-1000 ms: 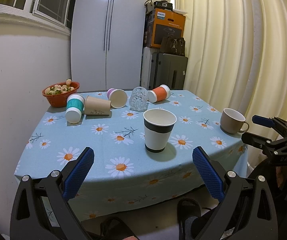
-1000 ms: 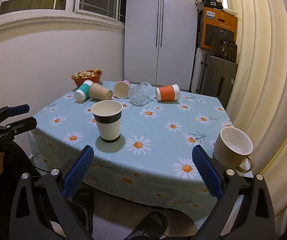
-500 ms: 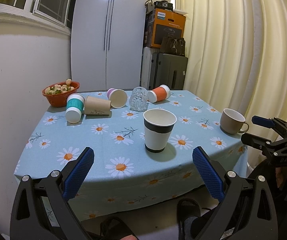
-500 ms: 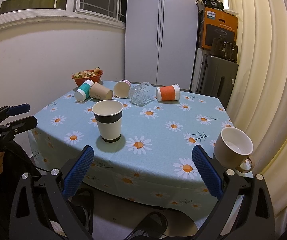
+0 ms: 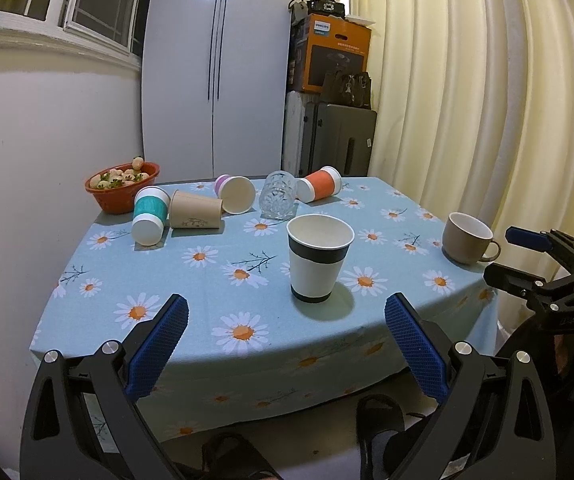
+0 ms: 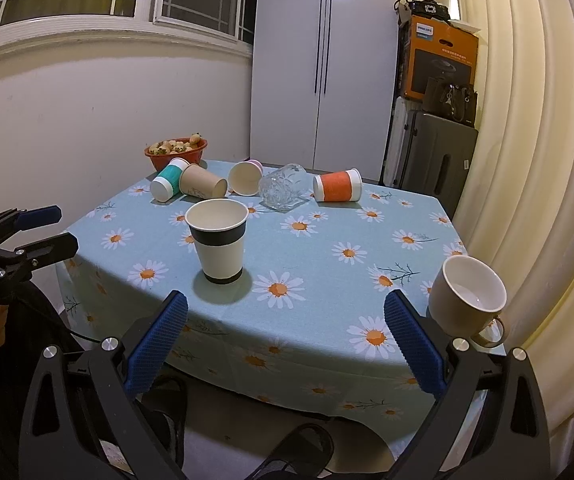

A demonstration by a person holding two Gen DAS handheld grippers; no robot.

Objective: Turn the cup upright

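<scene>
— Where are the two tools right now?

— Both sit back off the near edge of the desk (image 5: 191, 344), over the floor. The left gripper (image 5: 285, 320) has its blue fingers (image 5: 157, 350) spread wide with nothing between them, and the right gripper (image 6: 285, 318) is just the same, wide apart and empty.

— And the cups?

— A white paper cup with a black band (image 5: 319, 258) stands upright near the front, mouth up. A beige mug (image 5: 467, 238) stands upright too, at the right edge by the curtain (image 5: 487, 100). The rest lie on their sides in a row at the far end: a teal-sleeved cup (image 5: 149, 216), a brown paper cup (image 5: 195, 210) just beside it, a white cup with a pink base (image 5: 236, 194), a cut-glass tumbler (image 5: 279, 200), and an orange-sleeved cup (image 5: 321, 184).

— Anything else up there?

— A red bowl of strawberries (image 5: 121, 186) at the far left corner, close behind the teal cup. The daisy tablecloth (image 5: 367, 280) covers the whole top.
</scene>
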